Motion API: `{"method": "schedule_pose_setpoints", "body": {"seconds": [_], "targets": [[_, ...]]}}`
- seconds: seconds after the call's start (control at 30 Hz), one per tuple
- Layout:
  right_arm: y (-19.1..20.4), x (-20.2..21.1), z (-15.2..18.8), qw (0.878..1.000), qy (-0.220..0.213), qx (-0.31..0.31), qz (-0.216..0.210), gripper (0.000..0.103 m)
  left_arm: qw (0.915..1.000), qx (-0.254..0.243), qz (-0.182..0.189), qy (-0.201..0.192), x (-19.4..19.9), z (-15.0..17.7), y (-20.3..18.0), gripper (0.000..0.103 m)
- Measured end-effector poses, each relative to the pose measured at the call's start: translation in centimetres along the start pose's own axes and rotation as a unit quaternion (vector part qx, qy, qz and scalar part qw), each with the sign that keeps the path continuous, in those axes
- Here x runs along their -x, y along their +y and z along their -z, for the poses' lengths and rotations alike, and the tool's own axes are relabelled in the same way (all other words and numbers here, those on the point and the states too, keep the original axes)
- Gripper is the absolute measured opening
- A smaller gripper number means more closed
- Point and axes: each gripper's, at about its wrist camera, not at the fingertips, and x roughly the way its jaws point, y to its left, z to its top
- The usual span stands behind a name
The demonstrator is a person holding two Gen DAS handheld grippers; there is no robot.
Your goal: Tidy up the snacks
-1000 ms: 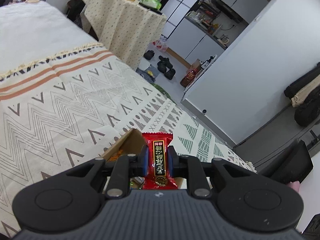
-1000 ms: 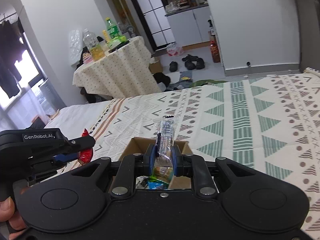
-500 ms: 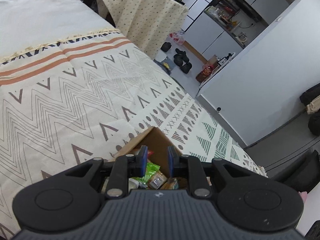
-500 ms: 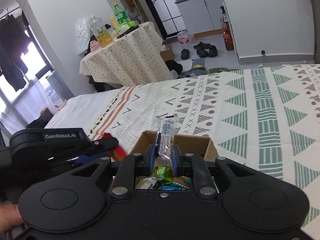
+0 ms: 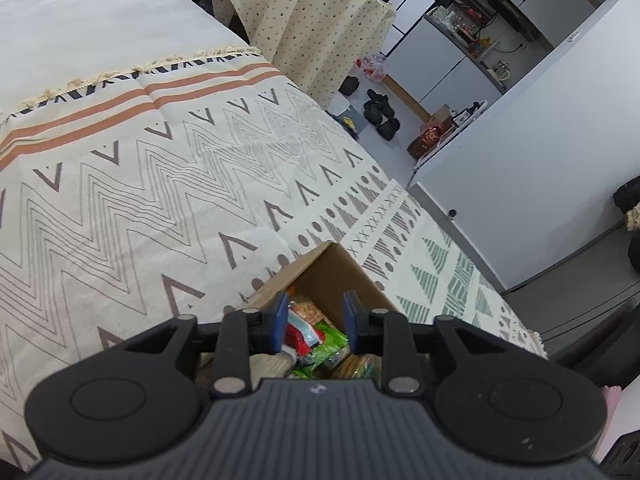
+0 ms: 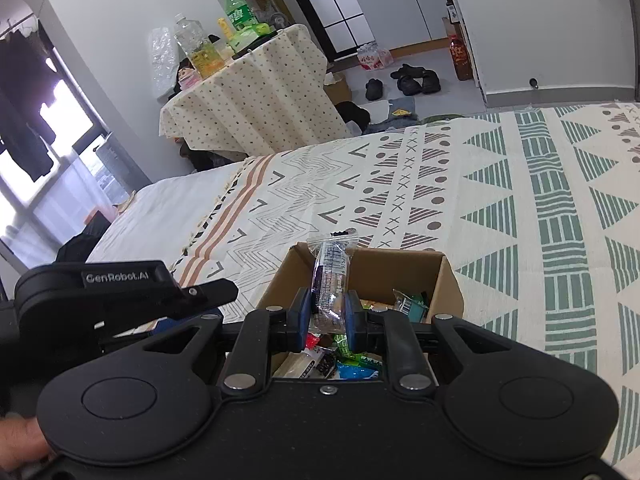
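Your right tool [image 6: 328, 314] pinches the clear-wrapped snack bar [image 6: 331, 280] upright above the cardboard box [image 6: 450, 280], your left tool [image 5: 316, 322] gapes empty over it; release off-centre and the bar may catch the box rim.

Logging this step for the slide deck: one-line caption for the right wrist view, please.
Right tongs shut on a clear plastic snack packet, above an open brown cardboard box of snacks.
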Motion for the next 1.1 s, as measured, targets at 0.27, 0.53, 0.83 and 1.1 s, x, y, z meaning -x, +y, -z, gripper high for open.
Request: {"method": "schedule_pose_setpoints", "body": {"seconds": [0.27,0.53,0.83,1.1], "targets": [[-0.6,0.6,0.2,0.999,0.009,-0.018,0.03,0.051,0.999,-0.037,-0.021,0.016,-0.4,0.9,-0.9,0.057],[-1.7,2.7,0.1,0.998,0.012,-0.022,0.056,0.068,0.9948,-0.091,-0.043,0.015,-0.6,2.4,-2.7,0.082],[-3.0,5.4,-0.6,0.996,0.036,-0.041,0.076,0.079,0.9876,-0.142,-0.053,0.04,0.2,4.9,-5.2,0.092],[-4.1,9.1,-0.8,0.994,0.031,-0.049,0.087,0.087,0.9811,-0.176,-0.062,0.052,2.1,6.8,-7.0,0.096]]}}
